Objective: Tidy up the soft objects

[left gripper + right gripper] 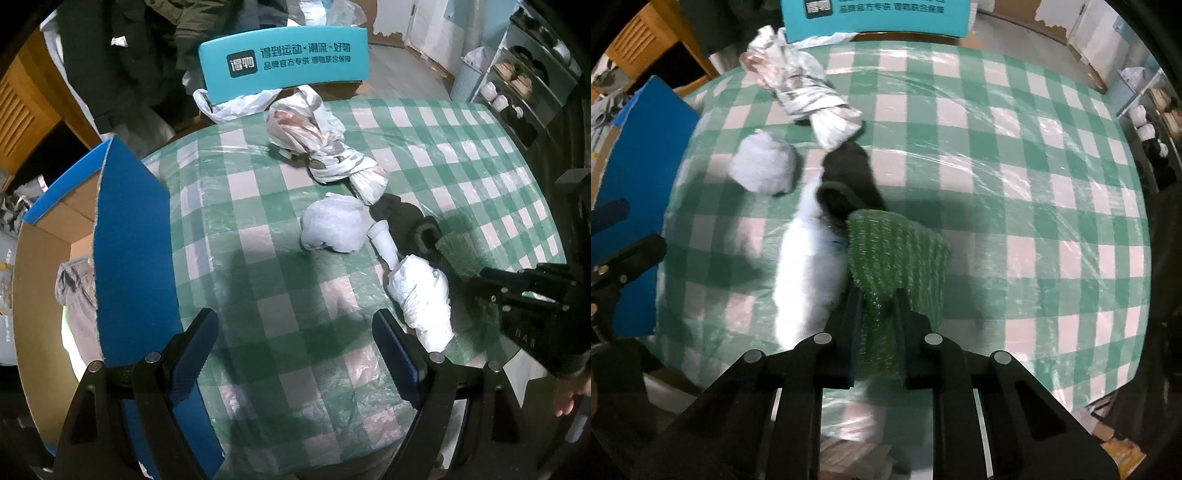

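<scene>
My right gripper (877, 295) is shut on the near edge of a green piece of fake turf (901, 251), which rests on the checked table (1034, 184). In the left wrist view it (480, 277) holds the turf (461, 254) at the right. Beside the turf lie a white wrapped bundle (809, 273) and a black sock-like item (849, 181). A pale crumpled bag ball (332, 225) and a knotted patterned bag bundle (317, 144) lie farther back. My left gripper (295, 317) hangs open over bare cloth, nothing between its blue pads.
A cardboard box with a blue flap (129, 236) stands off the table's left edge, grey cloth (74, 291) inside. A teal printed board (284, 62) stands behind the table. A small white plastic cone (384, 240) lies by the bundle. Shelves with shoes (517, 85) stand at right.
</scene>
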